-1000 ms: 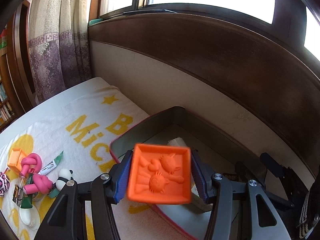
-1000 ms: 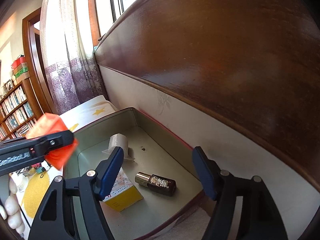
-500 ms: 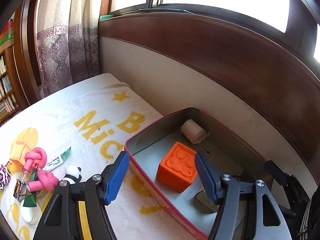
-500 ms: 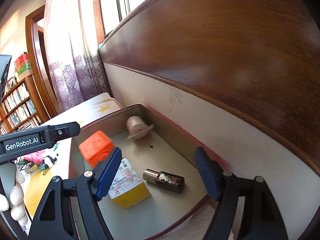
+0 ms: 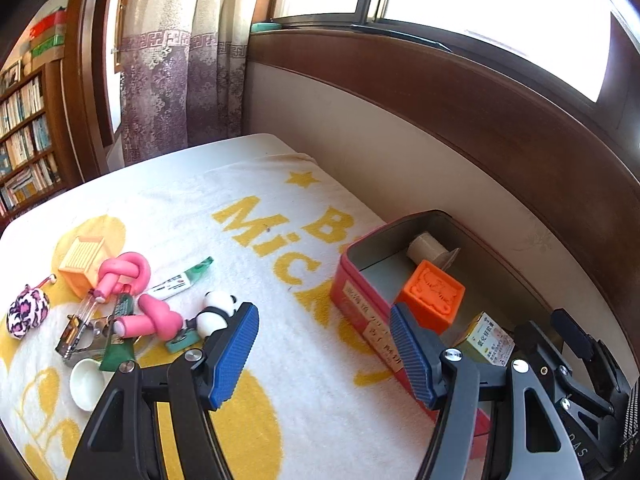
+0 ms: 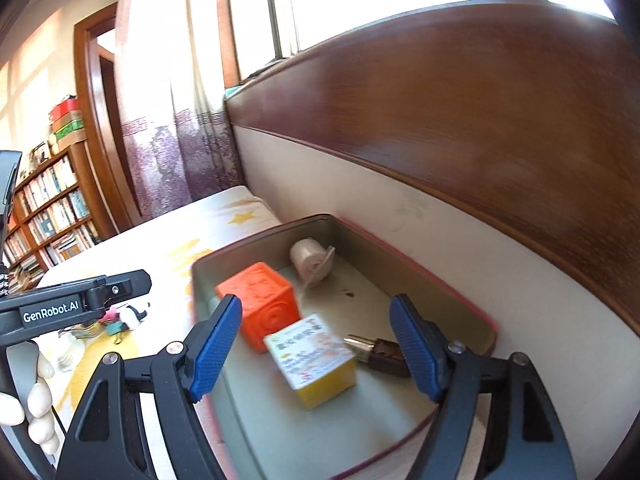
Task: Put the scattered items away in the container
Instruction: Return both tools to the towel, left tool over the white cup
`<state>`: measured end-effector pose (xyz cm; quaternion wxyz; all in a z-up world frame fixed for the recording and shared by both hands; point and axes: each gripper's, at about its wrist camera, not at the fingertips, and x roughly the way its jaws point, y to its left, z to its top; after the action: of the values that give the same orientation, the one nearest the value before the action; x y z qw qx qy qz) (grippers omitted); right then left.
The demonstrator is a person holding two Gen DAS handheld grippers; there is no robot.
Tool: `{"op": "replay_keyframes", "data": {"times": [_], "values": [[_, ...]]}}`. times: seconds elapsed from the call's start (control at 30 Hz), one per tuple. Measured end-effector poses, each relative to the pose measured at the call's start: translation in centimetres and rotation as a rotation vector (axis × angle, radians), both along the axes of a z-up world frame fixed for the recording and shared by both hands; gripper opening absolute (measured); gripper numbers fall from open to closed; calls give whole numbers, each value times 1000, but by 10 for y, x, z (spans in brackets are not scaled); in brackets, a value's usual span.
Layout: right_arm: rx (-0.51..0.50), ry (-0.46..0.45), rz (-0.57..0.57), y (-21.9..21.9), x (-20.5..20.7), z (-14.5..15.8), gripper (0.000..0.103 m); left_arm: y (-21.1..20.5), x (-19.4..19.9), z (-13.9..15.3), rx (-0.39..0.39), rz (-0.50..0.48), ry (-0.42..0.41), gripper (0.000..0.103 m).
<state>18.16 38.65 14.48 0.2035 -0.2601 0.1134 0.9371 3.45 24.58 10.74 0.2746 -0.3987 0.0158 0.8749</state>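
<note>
The red tin (image 5: 362, 300) with a grey inside (image 6: 372, 248) lies by the headboard. In it sit an orange cube (image 5: 434, 292) (image 6: 260, 300), a yellow-white box (image 6: 312, 360) (image 5: 490, 340), a tape roll (image 6: 310, 258) (image 5: 426, 248) and a dark bottle (image 6: 380, 354). My left gripper (image 5: 324, 352) is open and empty, over the towel just left of the tin. My right gripper (image 6: 316, 352) is open and empty above the tin. Scattered on the towel: a pink knotted toy (image 5: 128, 272), a panda (image 5: 218, 306), a tube (image 5: 178, 282), an orange block (image 5: 80, 260).
A leopard-print pouch (image 5: 28, 312), a metal clip (image 5: 78, 334) and a small white dish (image 5: 86, 384) lie at the towel's left. The wooden headboard (image 5: 480, 112) runs behind the tin. A curtain (image 5: 168, 80) and a bookshelf (image 5: 24, 140) stand beyond the bed.
My left gripper opened and let go of the orange cube, which now rests in the tin. The left gripper then drew back to the left; the right view shifted slightly.
</note>
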Motion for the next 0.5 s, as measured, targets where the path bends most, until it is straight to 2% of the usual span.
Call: {"op": "replay_keyframes", "data": {"times": [0.13, 0.33, 0.5], "values": [[11, -2, 39, -18, -7, 2, 80, -38, 2, -2, 8, 58, -2, 76], [27, -12, 100, -49, -19, 3, 80, -97, 5, -6, -5, 166, 23, 76], [41, -37, 165, -79, -32, -1, 81, -147, -2, -22, -8, 270, -8, 76]]}}
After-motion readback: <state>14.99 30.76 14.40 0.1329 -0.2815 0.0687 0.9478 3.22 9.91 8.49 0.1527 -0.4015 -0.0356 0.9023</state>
